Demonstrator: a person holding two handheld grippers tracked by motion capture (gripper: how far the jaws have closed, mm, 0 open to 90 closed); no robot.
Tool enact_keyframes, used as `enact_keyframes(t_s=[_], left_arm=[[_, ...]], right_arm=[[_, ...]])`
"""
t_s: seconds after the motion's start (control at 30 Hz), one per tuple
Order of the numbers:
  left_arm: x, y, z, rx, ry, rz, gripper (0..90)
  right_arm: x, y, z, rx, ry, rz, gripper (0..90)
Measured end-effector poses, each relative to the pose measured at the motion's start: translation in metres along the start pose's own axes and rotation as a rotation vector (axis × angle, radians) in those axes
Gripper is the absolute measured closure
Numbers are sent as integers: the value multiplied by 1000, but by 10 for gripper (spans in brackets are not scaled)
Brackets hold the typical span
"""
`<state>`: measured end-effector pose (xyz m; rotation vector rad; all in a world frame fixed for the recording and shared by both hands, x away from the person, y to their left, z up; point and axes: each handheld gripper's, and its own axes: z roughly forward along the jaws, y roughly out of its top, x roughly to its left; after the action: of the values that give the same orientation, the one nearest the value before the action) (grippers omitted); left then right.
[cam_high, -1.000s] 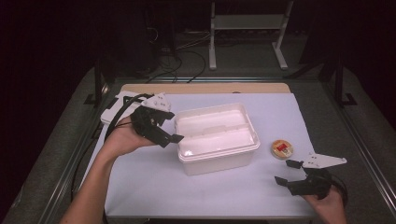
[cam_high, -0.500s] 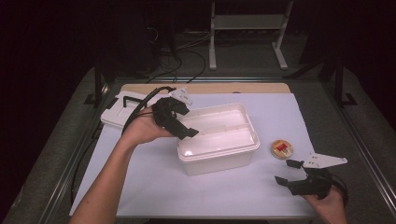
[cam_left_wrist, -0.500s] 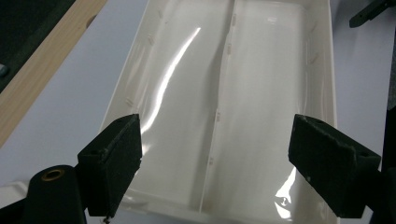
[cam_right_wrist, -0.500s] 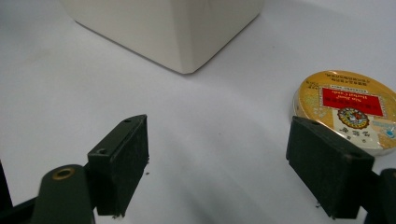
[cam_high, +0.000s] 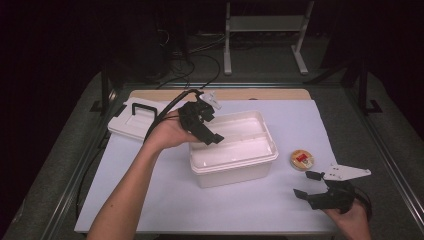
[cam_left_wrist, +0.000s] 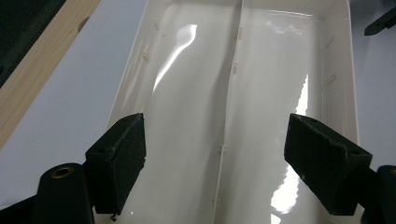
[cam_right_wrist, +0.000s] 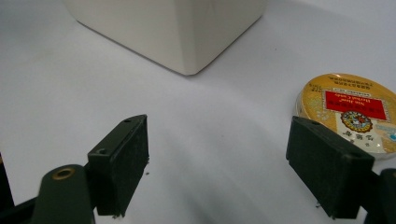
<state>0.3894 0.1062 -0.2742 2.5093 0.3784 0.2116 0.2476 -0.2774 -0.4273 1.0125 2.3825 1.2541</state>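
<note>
Now the white plastic box (cam_high: 235, 150) stands in the middle of the table, on the pale sheet (cam_high: 150, 200) that covers it. The box is rectangular with rounded corners and a thick rim; its inside is smooth and glossy, with bright reflections, and a thin ridge runs along the middle of its floor in the left gripper view (cam_left_wrist: 233, 93). The left gripper (cam_high: 207, 132) hangs over the left end of this box, its jaws wide apart and holding nothing; the black pads (cam_left_wrist: 122, 158) look matte and a little rough. Half a second ago this gripper was more to the left, just at the box's edge, and one second ago it was beside the box, so it has moved to the right and over the opening.

Behind the left forearm lies the flat white lid (cam_high: 135, 122) with a black handle, well apart from the box's right side.

The right gripper (cam_high: 306, 184) rests low near the front right corner of the sheet, with the jaws also wide open and empty. It has not moved since the earlier pictures. Just beside it, between it and the box, lies a small round tin (cam_high: 302, 160), golden metal with a red label (cam_right_wrist: 357, 105). The tin stays in the same place too.
</note>
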Motion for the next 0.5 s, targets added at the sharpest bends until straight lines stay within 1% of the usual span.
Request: enact_keyframes(t_s=[0.13,0.3,0.37,0.4,0.47,0.5], left_arm=[[0,5,9,25,-7,10,224],[-3,13,18,50,-23,40,260],[-4,17,24,68,-27,54,285],[-4,17,24,68,-27,54,294],[-4,20,27,89,-28,65,301],[-5,21,30,93,-35,73,341]], right_arm=[[0,0,-1,-3,-1,2,205],[0,0,-1,-6,1,-1,204],[0,0,-2,-9,3,0,205],[0,0,-2,-9,3,0,205],[0,0,-2,-10,3,1,204],[0,0,-2,-12,2,0,205]])
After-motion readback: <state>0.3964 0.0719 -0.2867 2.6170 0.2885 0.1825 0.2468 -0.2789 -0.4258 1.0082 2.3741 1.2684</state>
